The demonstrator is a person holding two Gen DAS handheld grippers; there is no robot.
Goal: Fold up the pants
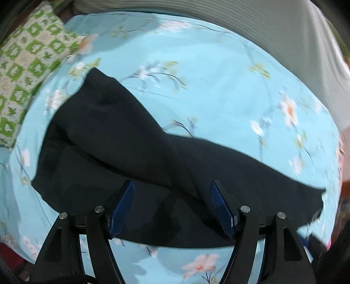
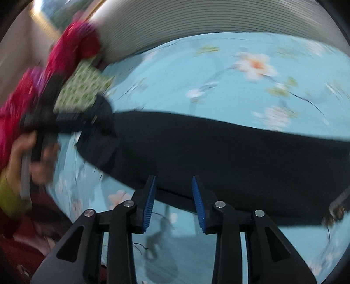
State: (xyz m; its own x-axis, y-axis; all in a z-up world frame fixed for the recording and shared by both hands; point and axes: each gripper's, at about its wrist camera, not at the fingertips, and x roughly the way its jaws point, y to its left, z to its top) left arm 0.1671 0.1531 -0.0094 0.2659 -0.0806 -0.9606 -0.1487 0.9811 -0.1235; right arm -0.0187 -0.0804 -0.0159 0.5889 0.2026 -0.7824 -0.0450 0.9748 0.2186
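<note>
Black pants [image 1: 135, 157] lie spread on a light blue flowered bedsheet [image 1: 207, 76]. In the left wrist view one leg lies folded over the other and runs to the right. My left gripper [image 1: 172, 190] is open just above the near part of the pants, with nothing between its blue pads [image 1: 123, 207]. In the right wrist view the pants [image 2: 218, 148] stretch from left to right. My right gripper [image 2: 174, 183] is open over their near edge and holds nothing. The left gripper [image 2: 87, 122] also shows there at the left, over the pants' end, blurred.
A green and white patterned pillow [image 1: 24, 65] lies at the far left of the bed. A grey ribbed headboard or wall [image 1: 251, 19] runs along the back. The person's hand [image 2: 26, 153] and red sleeve [image 2: 65, 54] are at the left in the right wrist view.
</note>
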